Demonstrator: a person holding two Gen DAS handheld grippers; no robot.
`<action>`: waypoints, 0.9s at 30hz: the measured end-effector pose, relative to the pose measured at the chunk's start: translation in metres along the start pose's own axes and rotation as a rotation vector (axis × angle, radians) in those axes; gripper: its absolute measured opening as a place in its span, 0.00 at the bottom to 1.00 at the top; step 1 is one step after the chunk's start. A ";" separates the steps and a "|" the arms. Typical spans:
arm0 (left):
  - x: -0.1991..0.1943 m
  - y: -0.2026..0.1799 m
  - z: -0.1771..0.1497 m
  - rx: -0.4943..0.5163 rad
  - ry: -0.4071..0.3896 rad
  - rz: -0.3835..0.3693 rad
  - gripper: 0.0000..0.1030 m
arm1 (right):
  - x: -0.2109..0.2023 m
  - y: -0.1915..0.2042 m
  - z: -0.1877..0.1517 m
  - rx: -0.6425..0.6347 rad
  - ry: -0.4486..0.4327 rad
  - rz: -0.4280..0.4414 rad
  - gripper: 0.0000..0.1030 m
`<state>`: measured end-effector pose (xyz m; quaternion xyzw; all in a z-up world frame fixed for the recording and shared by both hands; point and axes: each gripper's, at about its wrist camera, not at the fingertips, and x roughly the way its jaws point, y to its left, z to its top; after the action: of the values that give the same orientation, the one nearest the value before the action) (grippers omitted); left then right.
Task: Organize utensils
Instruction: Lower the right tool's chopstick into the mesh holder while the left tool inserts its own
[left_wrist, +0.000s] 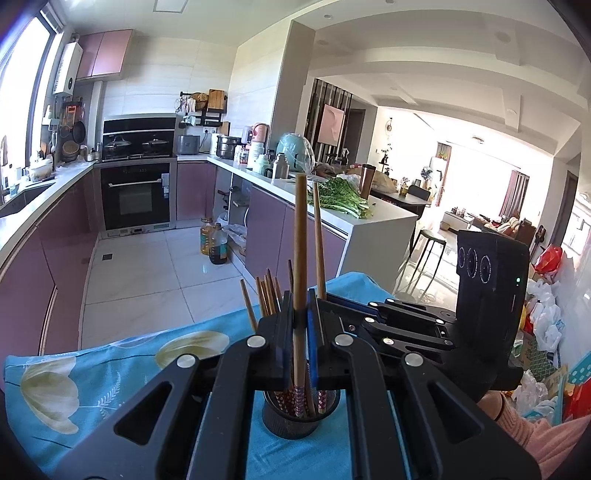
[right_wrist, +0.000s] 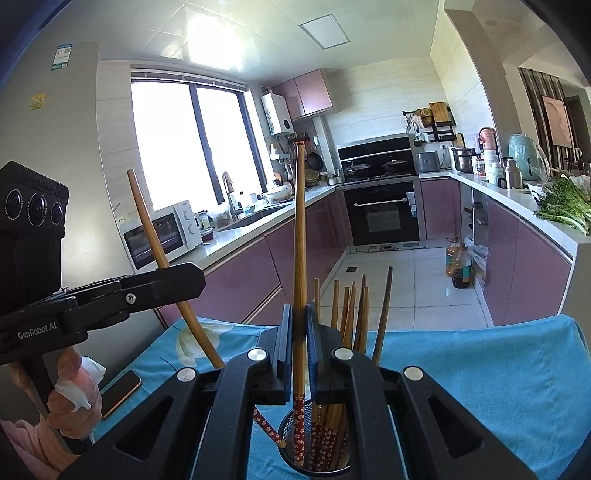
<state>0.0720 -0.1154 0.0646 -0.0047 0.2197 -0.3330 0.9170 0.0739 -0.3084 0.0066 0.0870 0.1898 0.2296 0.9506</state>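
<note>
Grippers (left_wrist: 302, 321) (right_wrist: 299, 325), chopsticks, blue tablecloth (right_wrist: 480, 369), kitchen

Both grippers' fingers (left_wrist: 317, 325) (right_wrist: 286, 332) clamped

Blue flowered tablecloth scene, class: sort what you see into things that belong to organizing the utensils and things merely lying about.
Part of the job:
- left claw, shut on one chopstick
- right claw, shut on one chopstick
- long brown wooden chopsticks with red patterned ends
- black mesh cup holder

Lying about:
- dark smartphone
- leafy green vegetables
- amber oil bottles
</note>
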 end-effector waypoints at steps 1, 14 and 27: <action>0.001 0.000 -0.001 -0.001 0.004 -0.001 0.07 | 0.000 -0.001 0.000 0.002 0.001 -0.001 0.06; 0.014 0.004 0.002 -0.013 0.050 -0.003 0.07 | 0.006 -0.004 -0.001 0.009 0.015 -0.022 0.06; 0.026 0.007 0.004 -0.018 0.076 0.006 0.07 | 0.014 -0.007 -0.008 0.016 0.029 -0.048 0.06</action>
<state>0.0957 -0.1266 0.0561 0.0004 0.2574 -0.3282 0.9089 0.0851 -0.3073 -0.0074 0.0867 0.2075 0.2064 0.9523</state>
